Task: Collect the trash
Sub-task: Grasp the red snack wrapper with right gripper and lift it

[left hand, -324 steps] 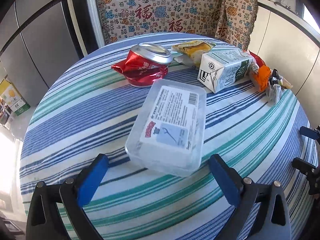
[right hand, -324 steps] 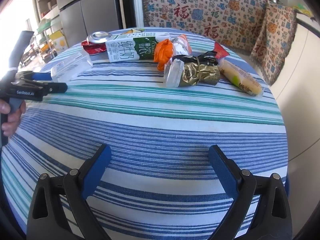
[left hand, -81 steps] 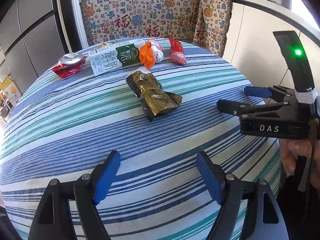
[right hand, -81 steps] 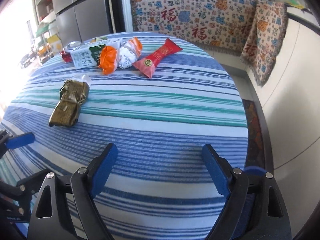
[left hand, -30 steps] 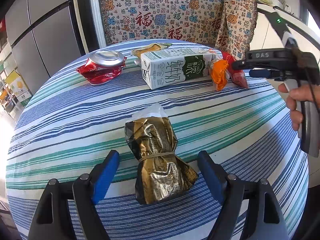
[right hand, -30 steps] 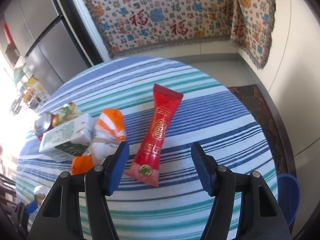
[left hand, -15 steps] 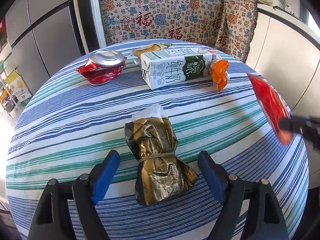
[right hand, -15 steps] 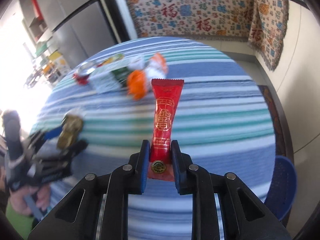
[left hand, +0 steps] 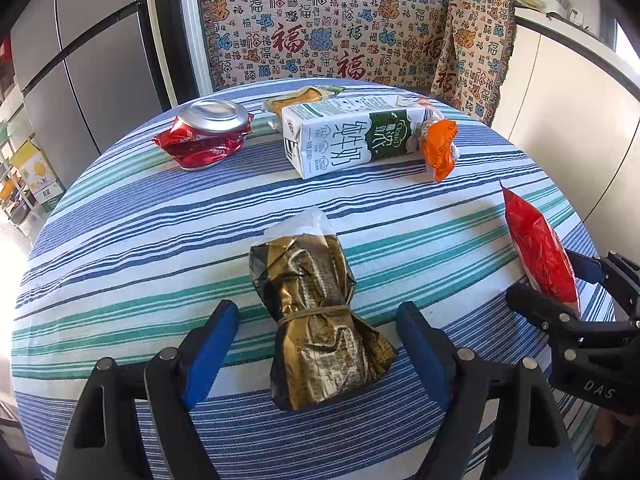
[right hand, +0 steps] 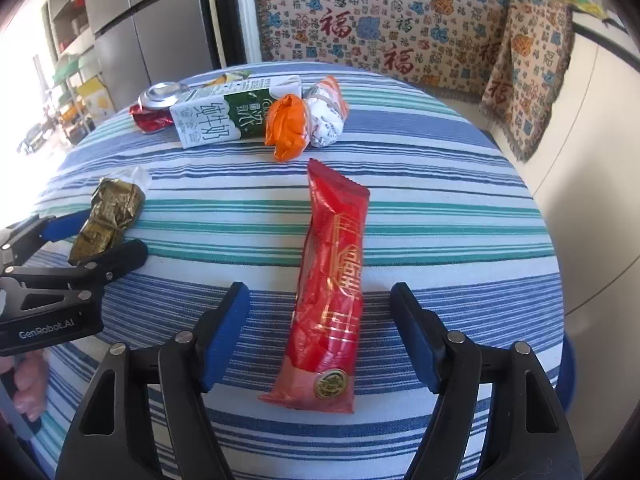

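On the round table with the striped cloth (left hand: 120, 240) the trash lay in two groups. At the far side, toward twelve o'clock in the left wrist view, a milk carton (left hand: 352, 138) lay on its side, its top end toward the right; whether anything was in it could not be told. At its ten o'clock sat a crushed red can (left hand: 204, 134), its silver top still sealed and facing up. Behind the carton a yellow wrapper (left hand: 298, 102) showed, and an orange-and-white bag (left hand: 440, 146) touched the carton's right end.

The left gripper (left hand: 318, 340) had its fingers spread wide on either side of a crumpled gold foil packet (left hand: 316, 312) bound with a rubber band, the blue pads clear of it.

The right gripper (right hand: 320, 332) had just been opening its jaws; they stood spread, with the long red snack packet (right hand: 332, 280) lying flat on the cloth between them, untouched by either pad, its sealed end pointing to twelve o'clock. At the right gripper's four o'clock, below the table edge, the rim of a blue bin (right hand: 568, 372) showed; its contents were hidden
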Action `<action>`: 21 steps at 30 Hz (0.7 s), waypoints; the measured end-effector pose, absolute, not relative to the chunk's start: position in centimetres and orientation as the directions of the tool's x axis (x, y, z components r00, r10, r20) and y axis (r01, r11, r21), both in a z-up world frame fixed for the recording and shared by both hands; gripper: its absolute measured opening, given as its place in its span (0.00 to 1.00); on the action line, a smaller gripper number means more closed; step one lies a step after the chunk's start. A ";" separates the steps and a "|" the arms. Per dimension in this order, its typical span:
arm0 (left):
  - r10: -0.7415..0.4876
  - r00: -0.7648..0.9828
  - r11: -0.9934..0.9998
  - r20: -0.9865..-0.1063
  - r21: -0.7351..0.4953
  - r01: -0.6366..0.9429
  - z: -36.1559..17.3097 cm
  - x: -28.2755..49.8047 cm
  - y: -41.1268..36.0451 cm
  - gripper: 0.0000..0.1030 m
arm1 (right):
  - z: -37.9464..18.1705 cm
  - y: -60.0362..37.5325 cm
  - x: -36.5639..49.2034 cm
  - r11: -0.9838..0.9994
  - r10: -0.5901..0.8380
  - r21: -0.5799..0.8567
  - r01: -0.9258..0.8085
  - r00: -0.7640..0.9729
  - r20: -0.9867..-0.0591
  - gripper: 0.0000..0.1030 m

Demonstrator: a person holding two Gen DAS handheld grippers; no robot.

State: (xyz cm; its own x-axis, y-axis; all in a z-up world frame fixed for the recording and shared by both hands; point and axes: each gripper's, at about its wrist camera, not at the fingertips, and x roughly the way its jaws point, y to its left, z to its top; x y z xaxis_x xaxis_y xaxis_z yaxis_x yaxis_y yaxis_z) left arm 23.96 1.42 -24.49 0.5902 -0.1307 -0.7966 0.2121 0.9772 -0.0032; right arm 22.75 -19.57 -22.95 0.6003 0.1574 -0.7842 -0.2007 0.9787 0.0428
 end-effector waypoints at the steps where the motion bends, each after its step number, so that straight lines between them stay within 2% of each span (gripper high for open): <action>1: -0.130 0.590 0.977 -0.797 -0.002 0.212 -24.5 24.0 1.5 0.81 | -23.0 -19.5 22.8 0.979 0.158 0.044 -0.200 0.599 -0.785 0.76; 9: -0.151 0.589 0.976 -0.794 -0.025 0.217 -24.5 23.9 1.7 0.80 | -23.4 -19.4 23.5 0.975 0.167 0.047 -0.215 0.583 -0.795 0.89; 13: -0.313 0.560 0.946 -0.767 -0.203 0.252 -23.9 23.5 4.3 0.80 | -23.4 -19.6 23.4 0.971 0.195 0.074 -0.226 0.578 -0.792 0.93; 14: -0.344 0.544 0.937 -0.765 -0.239 0.255 -23.7 23.7 5.0 0.80 | -23.2 -19.9 23.3 0.968 0.215 0.094 -0.233 0.570 -0.793 0.93; 16: -0.359 0.539 0.930 -0.762 -0.246 0.272 -23.2 23.7 5.4 0.80 | -22.6 -20.7 23.2 0.959 0.257 0.144 -0.243 0.541 -0.800 0.84; 21: -0.333 0.538 0.929 -0.774 -0.174 0.325 -22.2 23.5 3.7 0.80 | -20.0 -21.7 23.6 0.942 0.296 0.165 -0.293 0.491 -0.819 0.76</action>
